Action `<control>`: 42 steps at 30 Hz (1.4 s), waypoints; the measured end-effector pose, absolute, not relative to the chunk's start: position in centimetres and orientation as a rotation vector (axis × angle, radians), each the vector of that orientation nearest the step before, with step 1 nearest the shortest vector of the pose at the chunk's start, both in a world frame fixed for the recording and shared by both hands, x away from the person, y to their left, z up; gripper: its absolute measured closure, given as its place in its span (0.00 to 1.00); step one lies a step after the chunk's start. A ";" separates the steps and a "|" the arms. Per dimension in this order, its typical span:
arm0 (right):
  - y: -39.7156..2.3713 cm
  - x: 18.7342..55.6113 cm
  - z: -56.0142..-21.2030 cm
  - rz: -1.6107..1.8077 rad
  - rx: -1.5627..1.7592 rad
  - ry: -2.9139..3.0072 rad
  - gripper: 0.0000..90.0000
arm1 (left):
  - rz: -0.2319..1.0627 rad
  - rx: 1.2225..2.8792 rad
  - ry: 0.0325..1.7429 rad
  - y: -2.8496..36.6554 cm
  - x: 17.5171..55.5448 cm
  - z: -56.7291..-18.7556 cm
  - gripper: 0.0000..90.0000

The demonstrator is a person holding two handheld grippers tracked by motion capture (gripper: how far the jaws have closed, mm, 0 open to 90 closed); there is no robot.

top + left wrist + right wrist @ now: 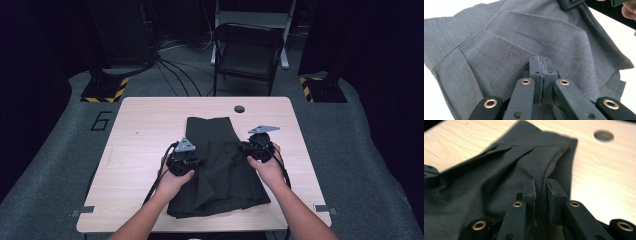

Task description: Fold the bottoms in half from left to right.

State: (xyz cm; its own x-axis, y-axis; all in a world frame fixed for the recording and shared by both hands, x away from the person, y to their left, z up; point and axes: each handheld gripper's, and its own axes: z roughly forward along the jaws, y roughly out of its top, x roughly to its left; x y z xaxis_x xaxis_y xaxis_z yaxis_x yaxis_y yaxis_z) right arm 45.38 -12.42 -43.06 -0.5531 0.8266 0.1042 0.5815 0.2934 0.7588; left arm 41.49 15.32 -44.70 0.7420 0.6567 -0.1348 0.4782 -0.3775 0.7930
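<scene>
A dark grey garment [220,165] lies crumpled in the middle of the wooden table [140,130]. My left gripper [192,162] sits at the garment's left edge. In the left gripper view its jaws [540,62] are pressed together with a thin edge of the cloth [499,50] pinched between the pads. My right gripper [250,147] is at the garment's right edge. In the right gripper view a raised fold of the cloth [499,170] runs into the narrow gap between its jaws [541,185], and the pads grip it.
A round cable hole [239,108] is in the table near its far edge, beyond the garment. A folding chair [247,50] stands behind the table. Bare tabletop lies to the left and right of the garment.
</scene>
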 end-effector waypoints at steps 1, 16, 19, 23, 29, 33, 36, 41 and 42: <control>-12.7 45.4 -43.5 1.115 1.292 2.258 0.88 | 0.249 2.052 0.868 15.2 41.5 -45.1 0.99; -13.8 45.0 -47.5 1.079 1.359 2.297 0.73 | 0.236 2.032 0.902 16.2 41.2 -46.2 0.69; -13.9 44.6 -47.2 1.081 1.343 2.279 0.68 | 0.265 2.023 0.920 17.6 41.0 -45.7 0.61; -13.9 43.6 -46.4 1.079 1.303 2.256 0.62 | 0.295 1.999 0.960 19.7 40.8 -45.7 0.54; -14.2 42.1 -45.9 1.054 1.251 2.261 0.57 | 0.316 1.993 1.043 22.2 40.8 -46.4 0.48; -14.3 41.2 -46.2 1.039 1.234 2.279 0.55 | 0.285 1.987 1.086 23.0 40.7 -47.3 0.46; -14.3 40.2 -46.8 1.022 1.243 2.297 0.54 | 0.258 1.982 1.084 22.9 40.7 -48.0 0.45; -14.1 38.8 -47.9 0.988 1.237 2.315 0.53 | 0.251 1.998 1.086 22.0 41.1 -49.0 0.44; -14.1 38.7 -48.2 0.979 1.228 2.320 0.53 | 0.245 1.998 1.086 21.9 41.2 -49.1 0.44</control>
State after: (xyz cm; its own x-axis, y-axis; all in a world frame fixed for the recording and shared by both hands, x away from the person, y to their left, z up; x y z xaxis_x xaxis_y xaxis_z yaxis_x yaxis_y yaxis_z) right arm 38.65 -14.06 -48.16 -0.5692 0.8219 0.0216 0.5887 0.3890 0.7086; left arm 41.21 21.94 -49.12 0.6077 0.7678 -0.2029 0.6061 -0.2833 0.7432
